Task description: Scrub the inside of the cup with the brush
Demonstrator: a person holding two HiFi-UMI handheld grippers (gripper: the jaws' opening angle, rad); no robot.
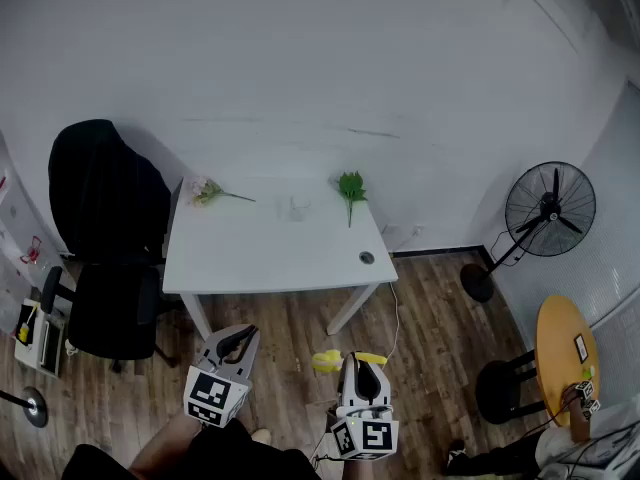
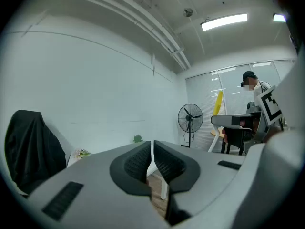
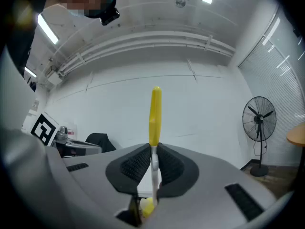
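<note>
A faint clear cup (image 1: 293, 208) stands on the white table (image 1: 250, 258), near its back middle. Both grippers hang low in front of the table, well short of it. My right gripper (image 1: 364, 360) is shut on a brush (image 1: 333, 361) whose yellow end sticks out to the left. In the right gripper view the brush (image 3: 155, 113) rises upright between the shut jaws (image 3: 154, 156), with a yellow handle over a white stem. My left gripper (image 1: 240, 334) is shut with nothing in it, and its pads (image 2: 138, 159) nearly touch.
A pink flower (image 1: 207, 192) lies at the table's back left, a green sprig (image 1: 351, 186) at its back right. A black office chair (image 1: 100, 248) stands left of the table. A floor fan (image 1: 545, 218) and a round wooden table (image 1: 562, 353) stand on the right.
</note>
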